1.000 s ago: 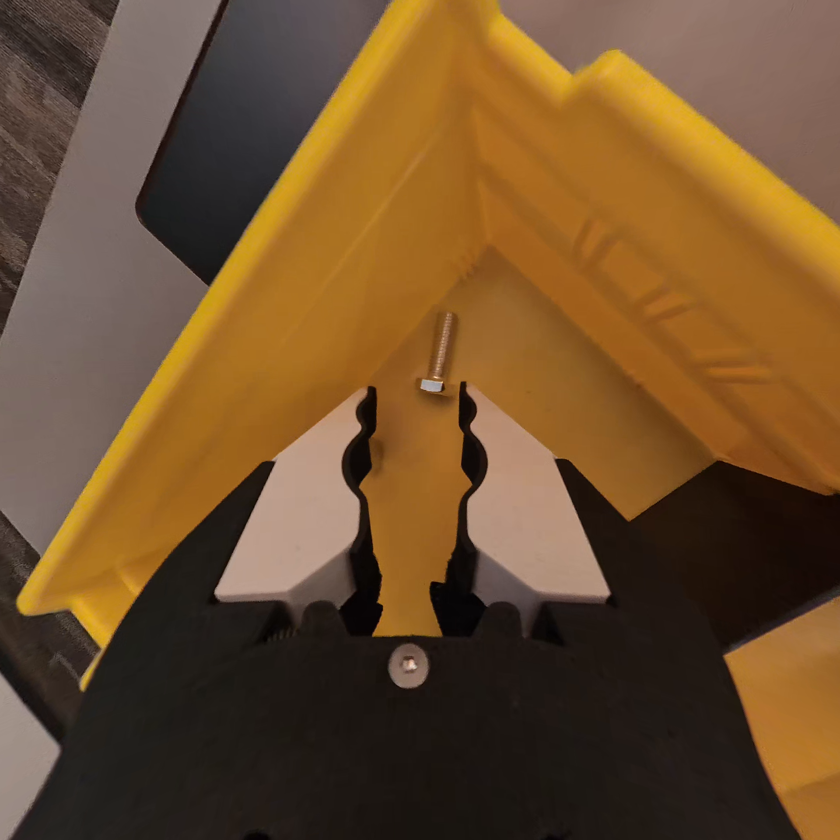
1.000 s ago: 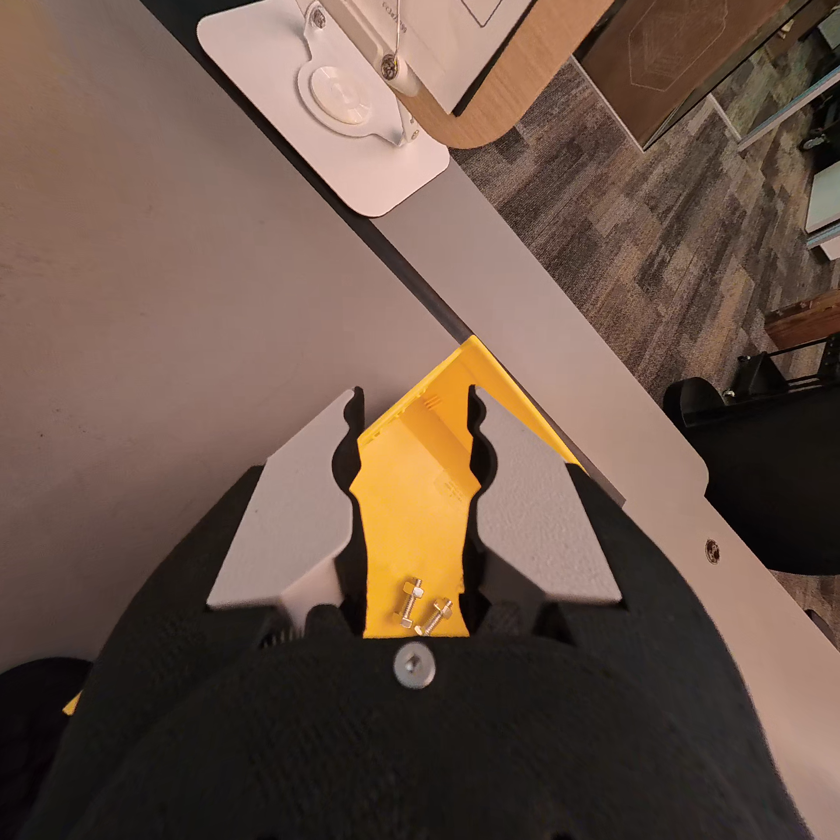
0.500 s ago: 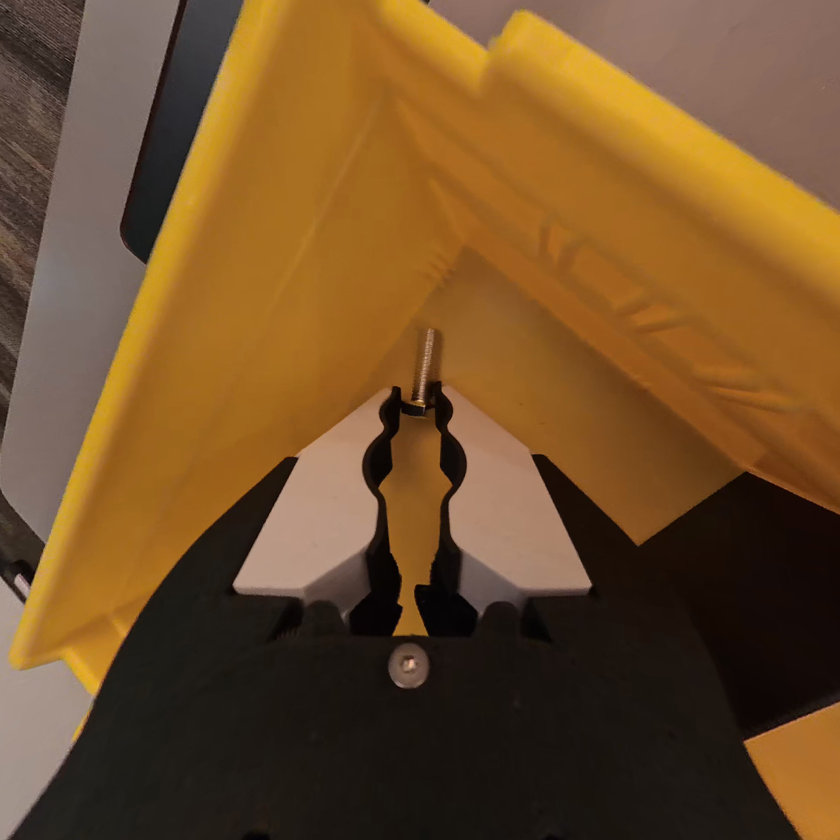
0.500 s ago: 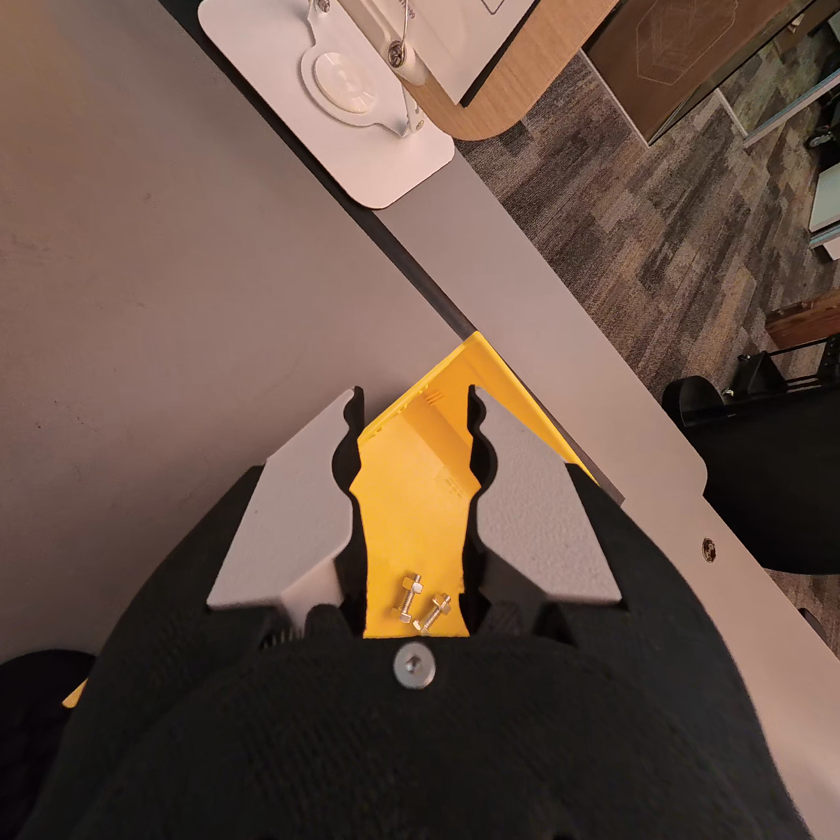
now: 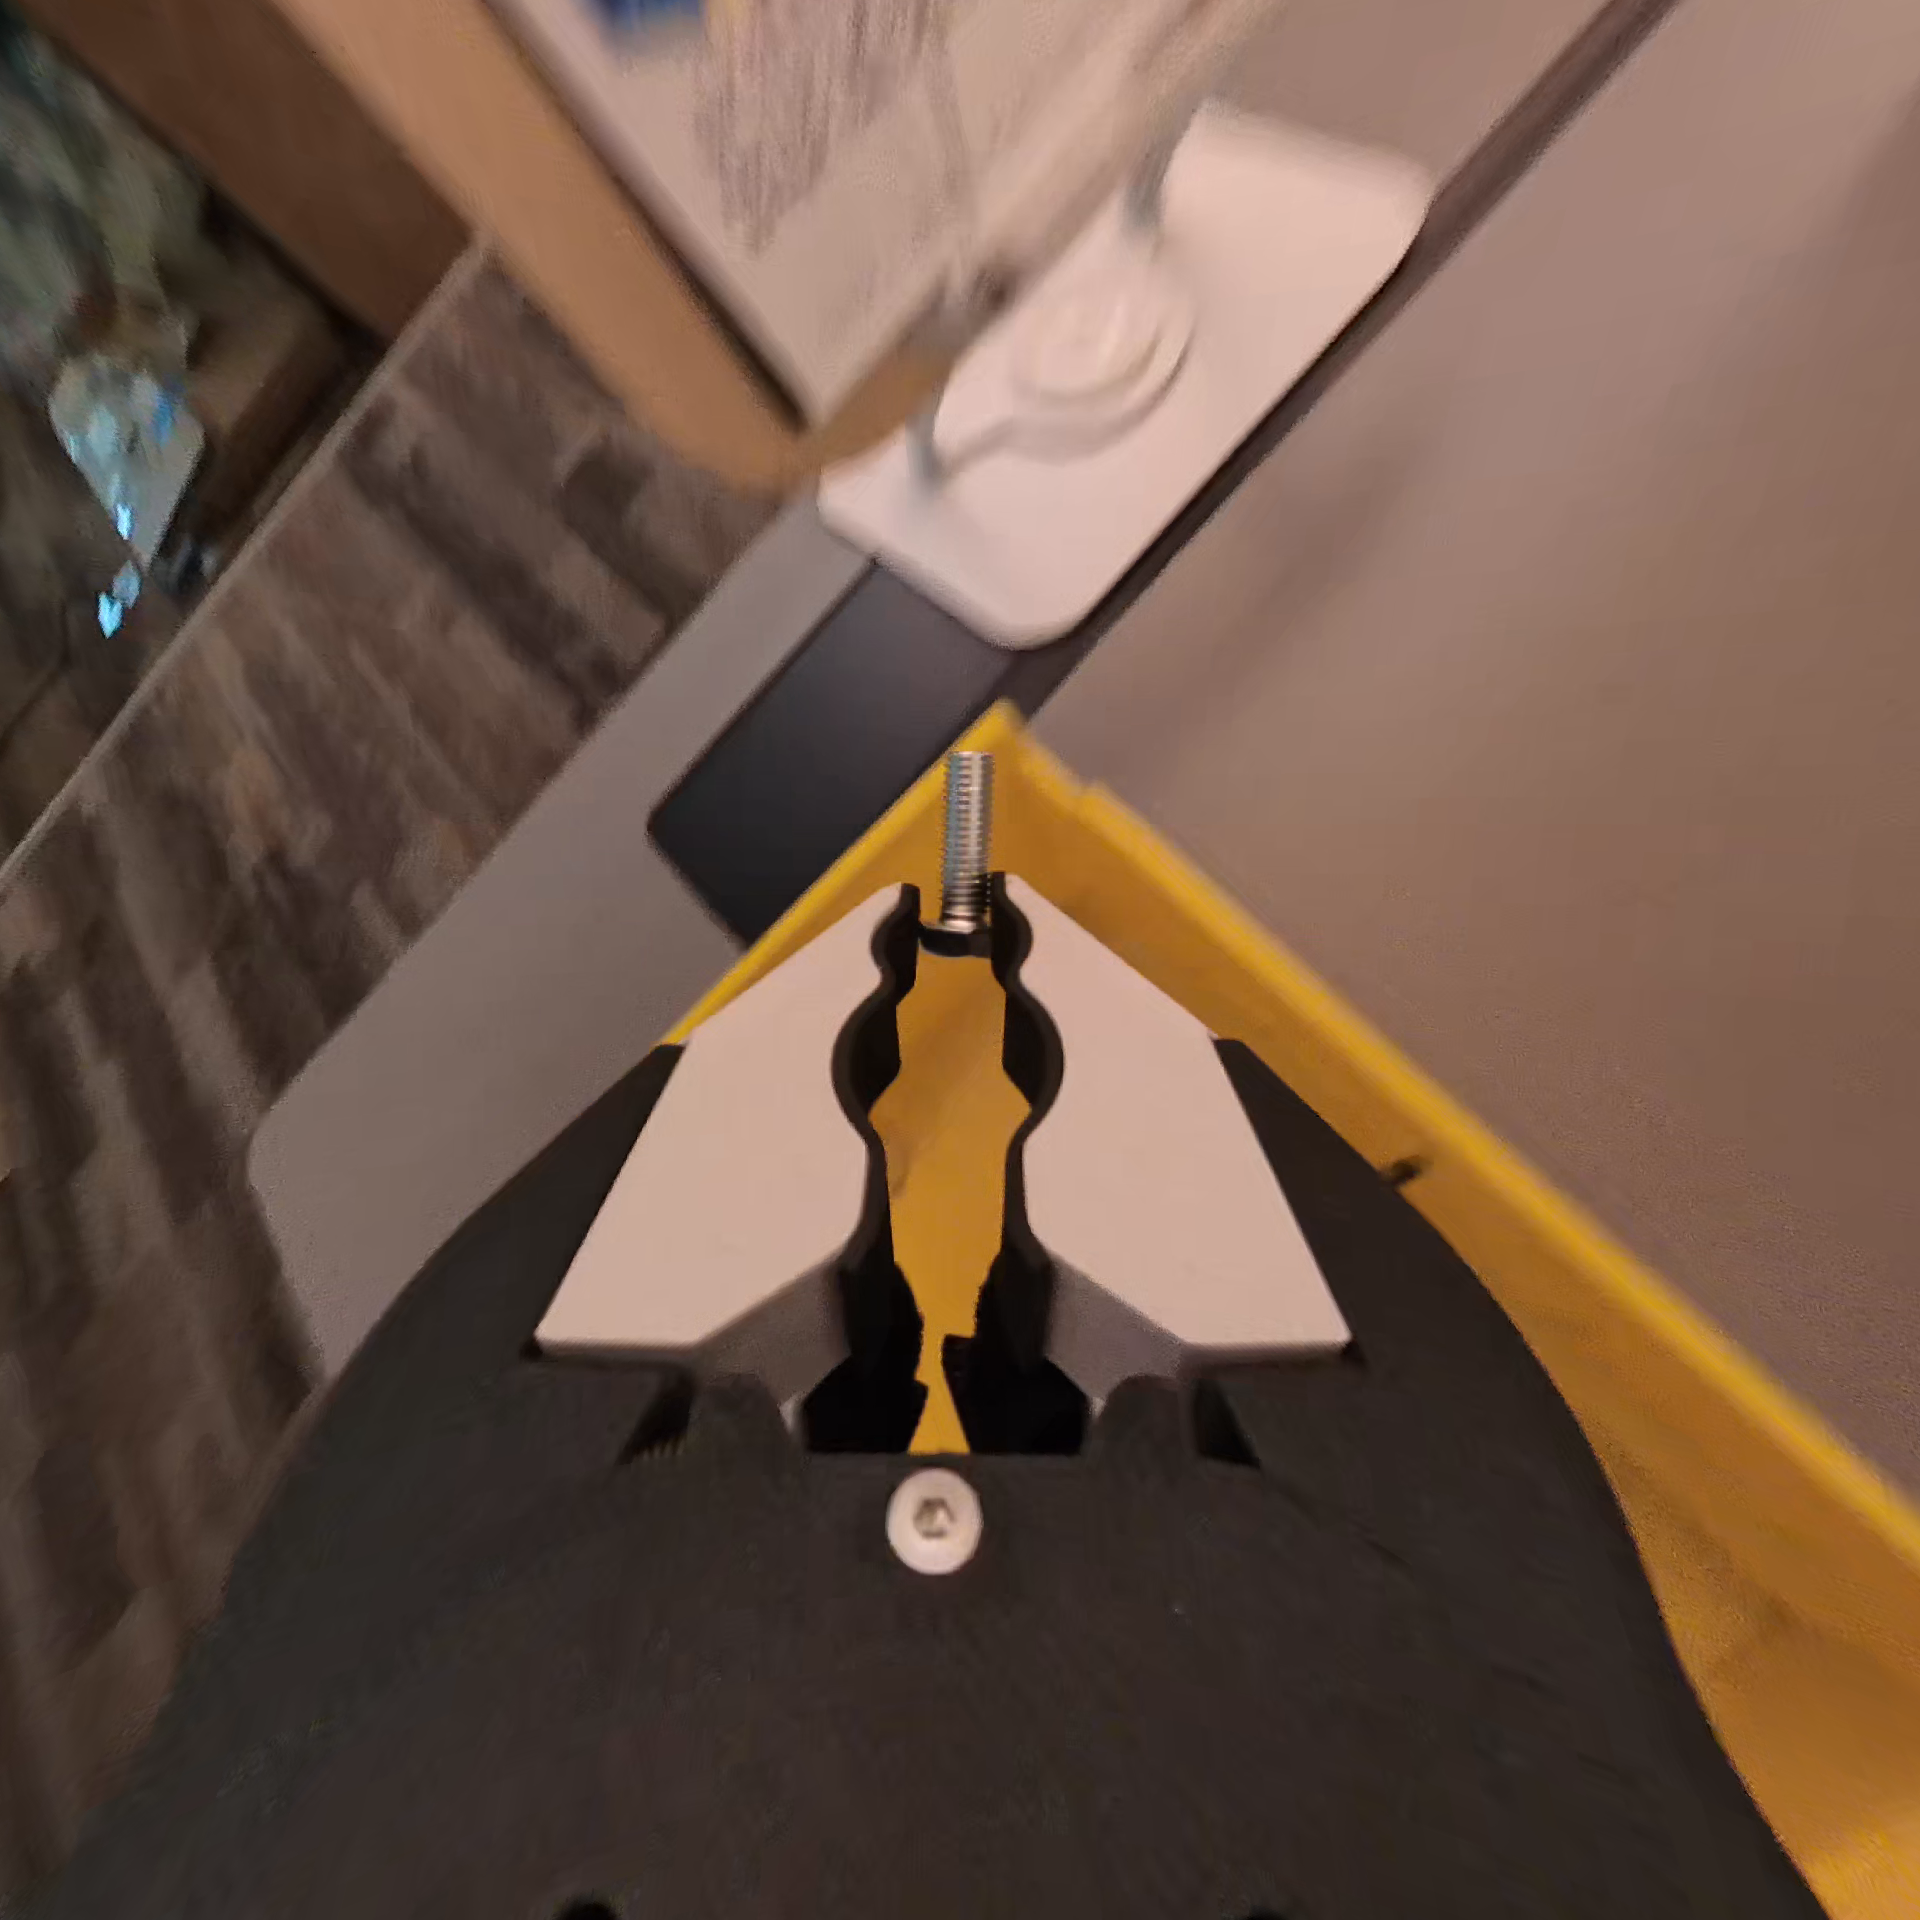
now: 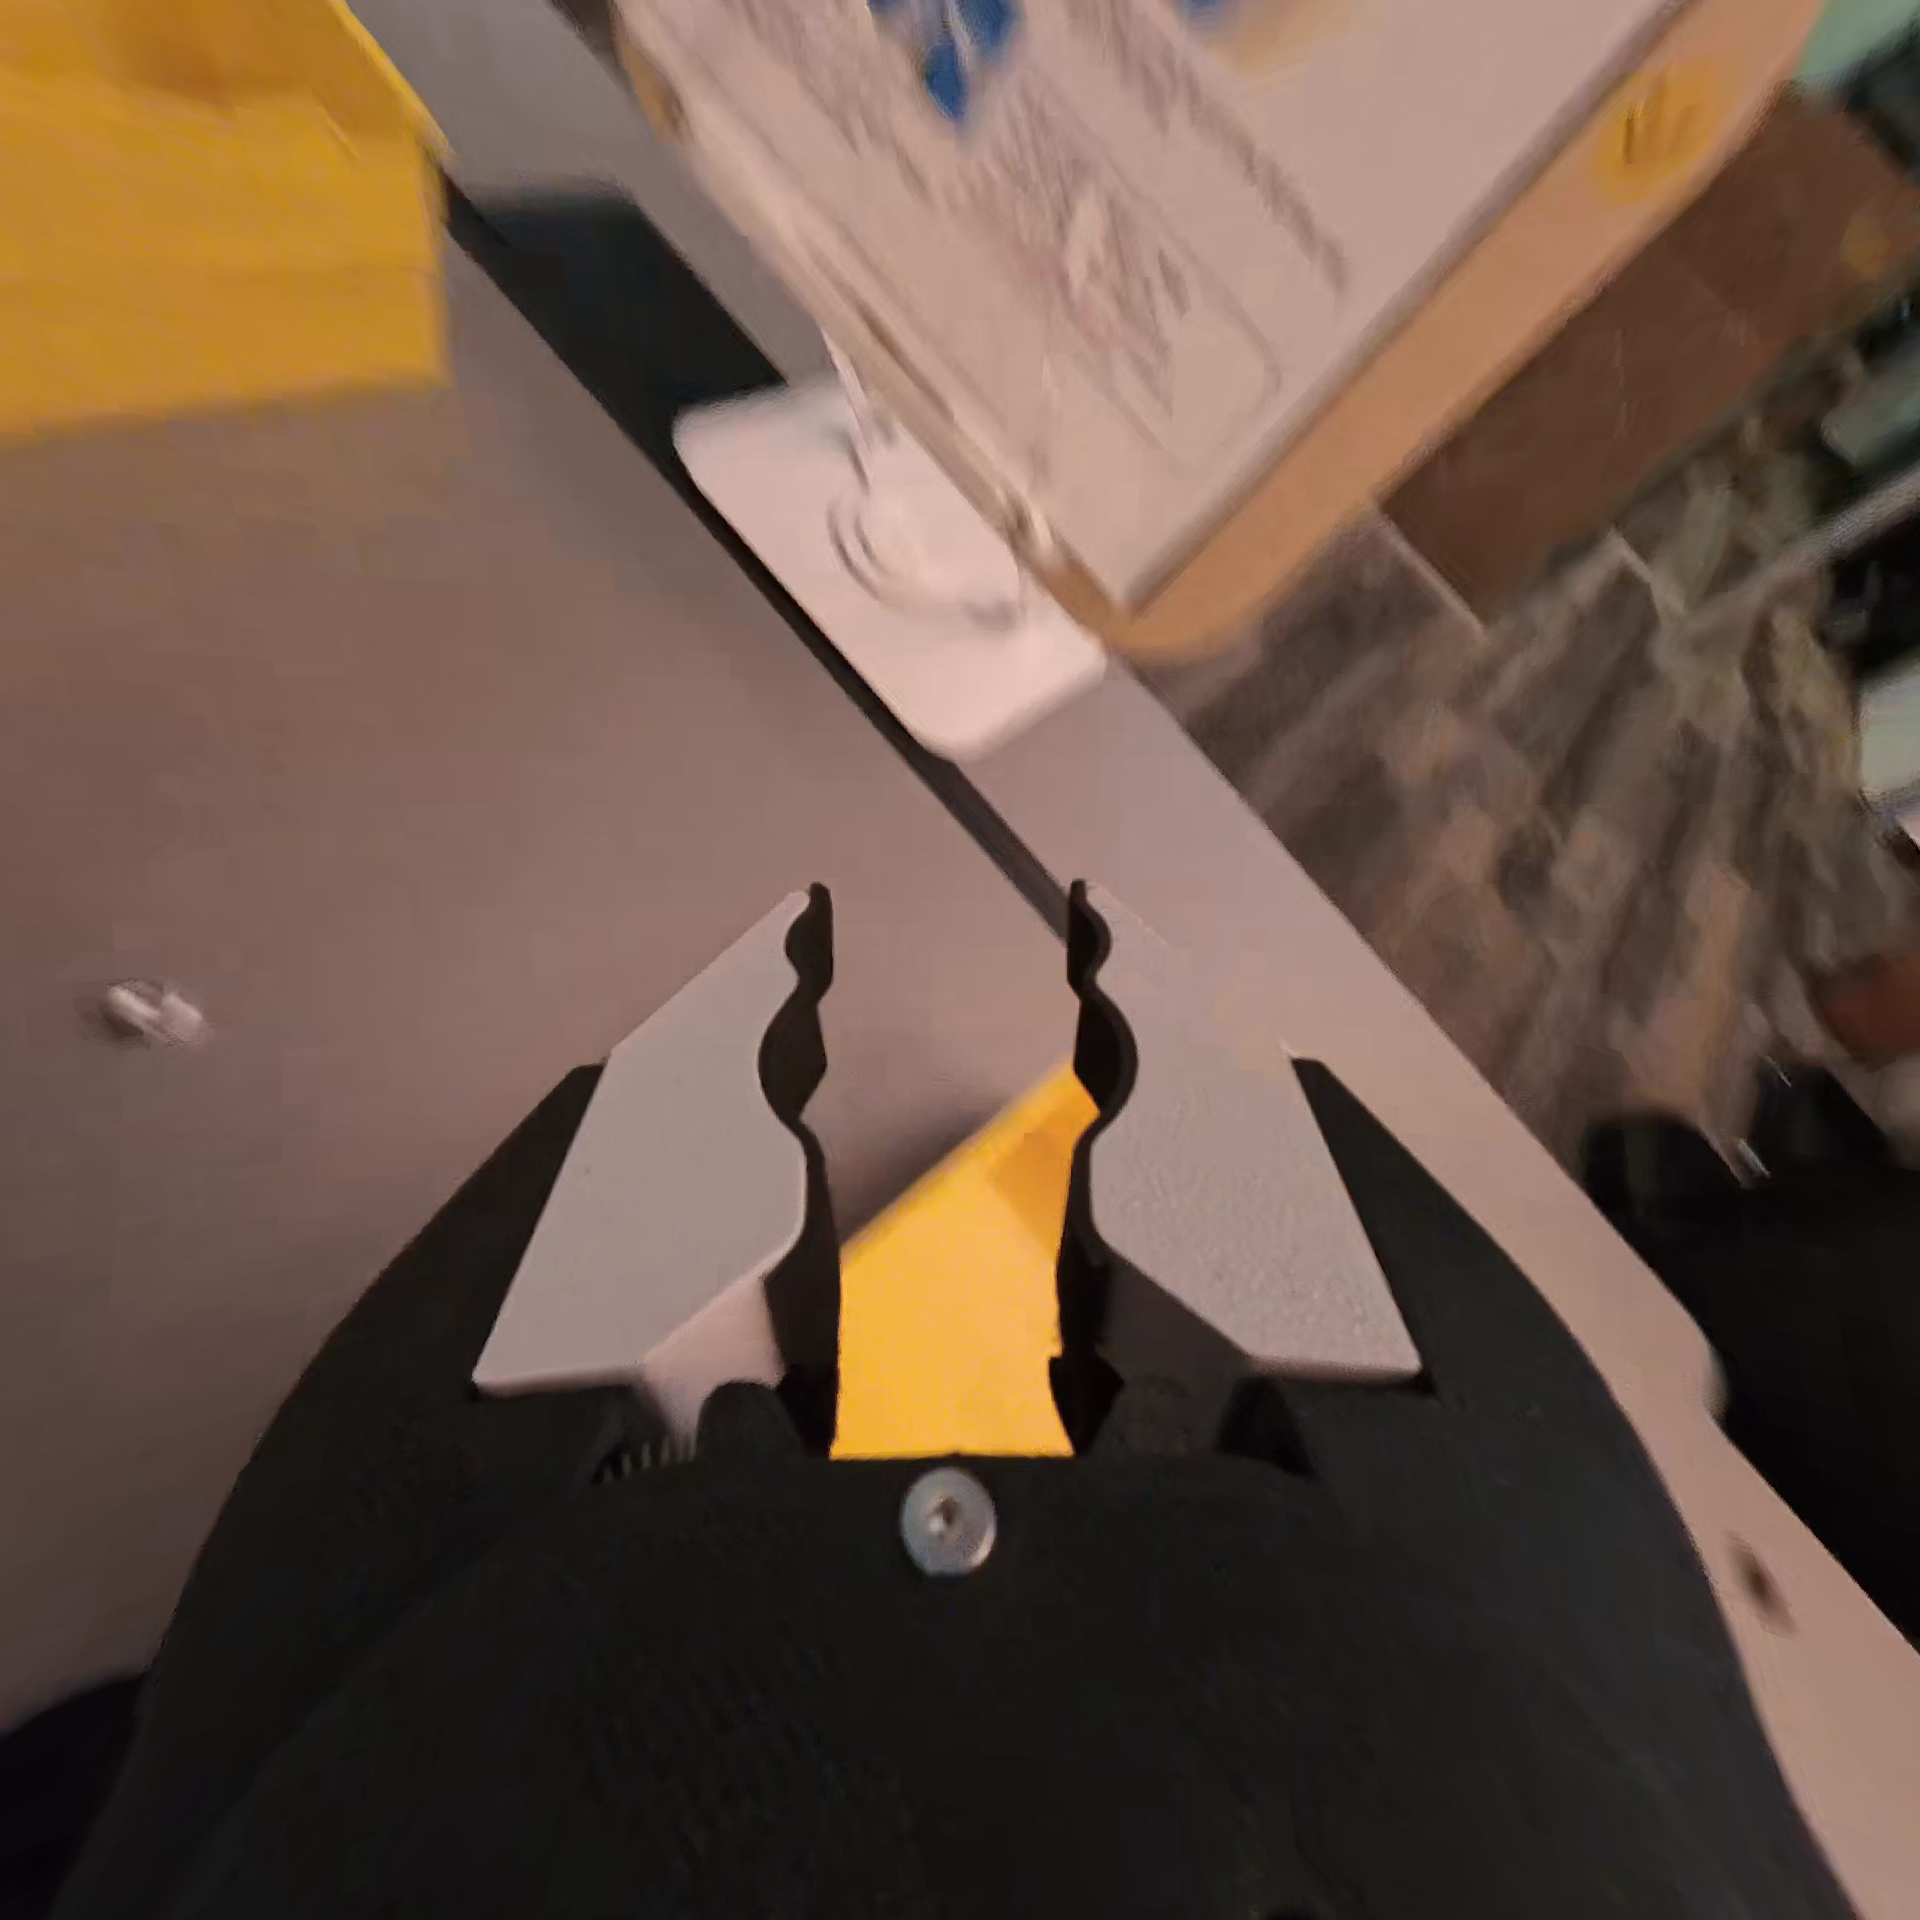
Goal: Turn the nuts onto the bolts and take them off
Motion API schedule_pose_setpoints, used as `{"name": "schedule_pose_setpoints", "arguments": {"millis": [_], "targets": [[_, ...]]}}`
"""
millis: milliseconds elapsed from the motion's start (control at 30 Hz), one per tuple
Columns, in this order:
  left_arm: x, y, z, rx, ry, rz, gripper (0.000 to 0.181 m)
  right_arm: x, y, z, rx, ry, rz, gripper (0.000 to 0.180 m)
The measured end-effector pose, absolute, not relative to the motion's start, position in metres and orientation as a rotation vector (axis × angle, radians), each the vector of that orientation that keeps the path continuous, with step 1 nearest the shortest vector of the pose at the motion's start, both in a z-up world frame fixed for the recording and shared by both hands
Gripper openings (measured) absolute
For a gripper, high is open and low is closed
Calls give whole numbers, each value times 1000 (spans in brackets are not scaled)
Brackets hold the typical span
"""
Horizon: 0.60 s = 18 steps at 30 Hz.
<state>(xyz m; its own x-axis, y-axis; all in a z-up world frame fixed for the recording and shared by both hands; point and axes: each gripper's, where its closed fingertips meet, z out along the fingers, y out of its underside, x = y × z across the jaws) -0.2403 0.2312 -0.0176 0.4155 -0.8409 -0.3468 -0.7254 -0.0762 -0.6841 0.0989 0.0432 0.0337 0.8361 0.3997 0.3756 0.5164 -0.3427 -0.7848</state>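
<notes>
Left wrist view: my left tool [image 5: 958, 902] is clamped on a bolt [image 5: 965, 847] by its head, right at the fingertips. The threaded shaft stands straight out beyond the tips, in line with the fingers. Under and to the right of the tool lies a yellow bin [image 5: 1455, 1236]; its corner shows just behind the bolt. The bolt is clear of the bin, touching only the tool. The grey tabletop [image 5: 1558, 727] fills the right side. A white stand base [image 5: 1174, 436] sits farther off at the tabletop's edge, blurred. Carpet floor [image 5: 312, 727] shows on the left.

Right wrist view: my right tool [image 6: 948, 914] has its fingers apart, with nothing between them. Below the gap I see part of a yellow bin [image 6: 956, 1299] on the tabletop [image 6: 416, 831]. A second yellow shape [image 6: 208, 187] sits at the upper left, blurred; I cannot tell what it is. A small silvery piece [image 6: 145, 1013] lies on the tabletop well to the left of the tool; it is too smeared to say whether it is a nut or a bolt. The white stand base [image 6: 935, 623] is ahead, beyond the fingertips.
</notes>
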Motion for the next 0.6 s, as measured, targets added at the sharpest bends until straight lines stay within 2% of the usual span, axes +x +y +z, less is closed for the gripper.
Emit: {"name": "schedule_pose_setpoints", "arguments": {"millis": [33, 133, 233, 333, 600], "targets": [[-224, 218, 3, -1767, 1328, -260, 12, 75, 45, 48, -1876, -694, -28, 44], [-165, 166, 63, -1609, 1234, -633, 12, 0, 36, 91, -1573, -736, 364, 42], [-107, 87, 104, -1437, 1247, -1173, 11, -41, 27, 106, -1436, -747, 574, 42], [-79, 49, 104, -1401, 1312, -1316, 11, -51, 23, 117, -1359, -693, 688, 42], [-58, 12, 98, -1378, 1384, -1461, 8, -53, 25, 121, -1373, -524, 1061, 30]]}}
